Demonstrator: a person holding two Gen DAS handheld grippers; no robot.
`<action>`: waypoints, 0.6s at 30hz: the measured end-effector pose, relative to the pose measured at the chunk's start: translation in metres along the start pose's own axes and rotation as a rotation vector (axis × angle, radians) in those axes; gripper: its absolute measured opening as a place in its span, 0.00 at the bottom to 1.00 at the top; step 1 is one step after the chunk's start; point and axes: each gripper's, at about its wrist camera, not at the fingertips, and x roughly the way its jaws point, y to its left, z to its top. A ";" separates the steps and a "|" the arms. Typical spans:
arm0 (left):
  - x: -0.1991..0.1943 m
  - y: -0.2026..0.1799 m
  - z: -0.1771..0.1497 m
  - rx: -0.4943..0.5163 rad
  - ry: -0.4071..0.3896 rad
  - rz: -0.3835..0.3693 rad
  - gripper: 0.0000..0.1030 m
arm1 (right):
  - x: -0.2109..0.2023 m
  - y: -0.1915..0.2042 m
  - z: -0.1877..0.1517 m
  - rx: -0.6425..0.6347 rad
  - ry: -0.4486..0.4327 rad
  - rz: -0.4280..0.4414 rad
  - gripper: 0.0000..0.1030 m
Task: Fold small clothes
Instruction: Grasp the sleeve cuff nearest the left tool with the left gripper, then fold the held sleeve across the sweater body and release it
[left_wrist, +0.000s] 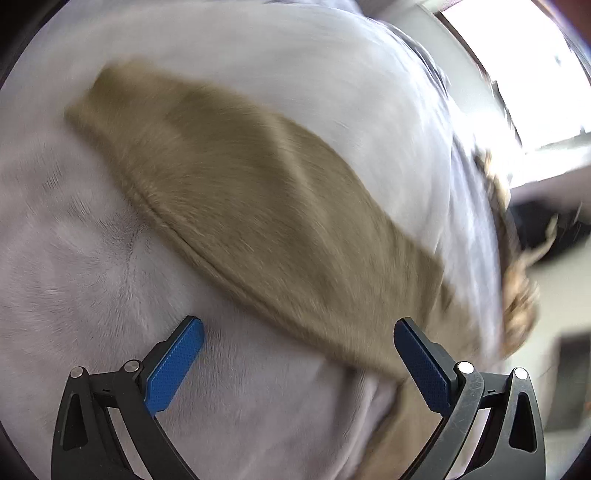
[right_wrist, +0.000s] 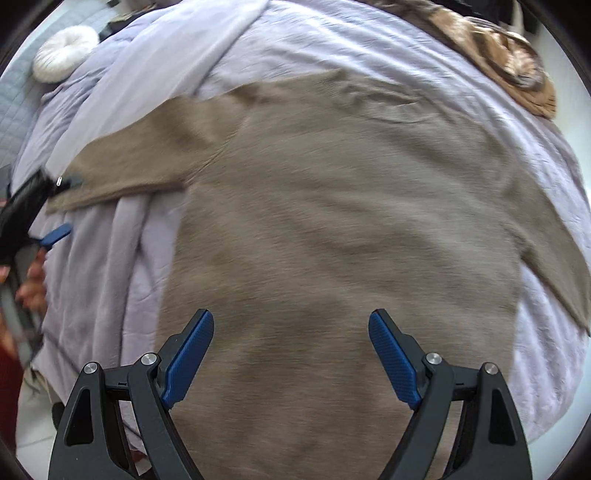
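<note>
Tan sweater lay spread flat on lavender bed cover, one sleeve stretched out to its side. Right tool hovered over sweater's lower body, blue pads wide apart, gripping nothing. Left tool sat just beside the sleeve edge, pads also wide, empty; view blurred. Seen from right cam, left tool was at sleeve's cuff w/ a hand behind it. White round cushion and brown patterned fabric lay beyond sweater's far side
</note>
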 end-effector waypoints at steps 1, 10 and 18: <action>0.004 0.008 0.005 -0.045 -0.003 -0.045 1.00 | 0.002 0.005 0.000 -0.007 -0.001 0.008 0.86; -0.001 -0.009 0.018 0.023 -0.223 -0.040 0.59 | 0.021 0.033 -0.006 -0.034 0.015 0.073 0.86; -0.009 -0.032 0.015 0.184 -0.299 0.012 0.06 | 0.038 0.024 -0.011 -0.038 0.006 0.118 0.86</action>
